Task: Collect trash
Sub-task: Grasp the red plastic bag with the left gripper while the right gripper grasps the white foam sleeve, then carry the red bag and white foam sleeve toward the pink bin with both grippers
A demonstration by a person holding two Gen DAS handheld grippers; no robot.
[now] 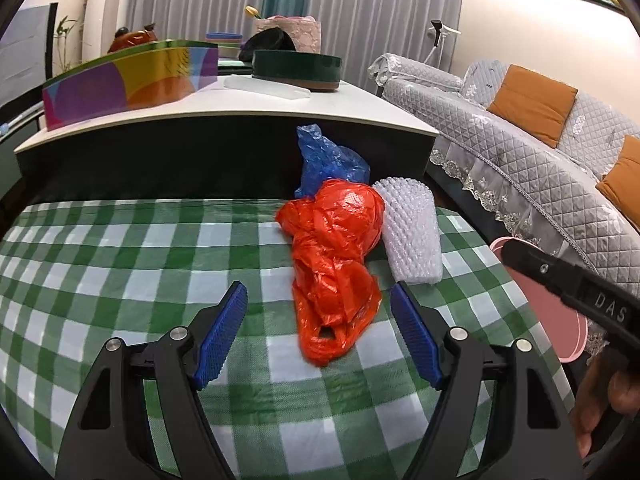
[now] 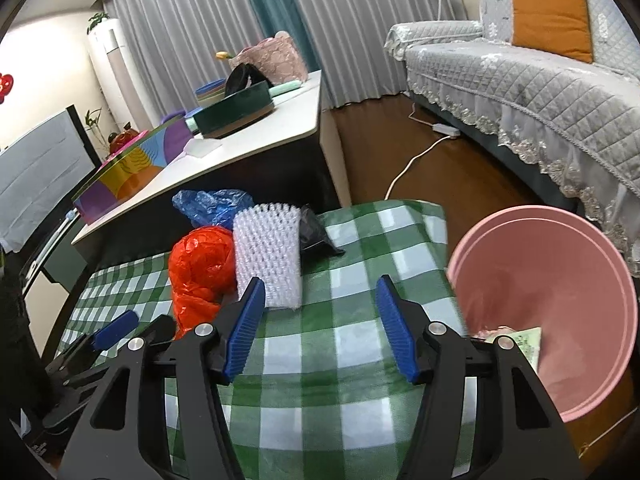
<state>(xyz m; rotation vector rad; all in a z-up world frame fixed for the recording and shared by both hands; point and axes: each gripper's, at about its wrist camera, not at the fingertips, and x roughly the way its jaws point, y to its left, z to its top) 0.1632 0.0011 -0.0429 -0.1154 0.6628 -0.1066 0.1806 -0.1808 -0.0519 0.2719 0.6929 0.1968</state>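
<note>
- Your left gripper stands wide open and holds nothing; the orange bag's near end lies between its pads.
- Your right gripper is partly open and empty over bare checked cloth, near the white foam net.
- The slippery film may slide out, or you may pinch cloth.
- The pink bin sits right, off the table edge, so drops can miss.
- "DAS" shows on the right gripper's arm.

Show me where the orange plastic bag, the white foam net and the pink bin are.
orange plastic bag (image 1: 334,240): left wrist view, on its crumpled middle.
white foam net (image 2: 268,254): right wrist view, on the centre of its mesh.
pink bin (image 2: 560,264): right wrist view, on its inner wall.
</note>
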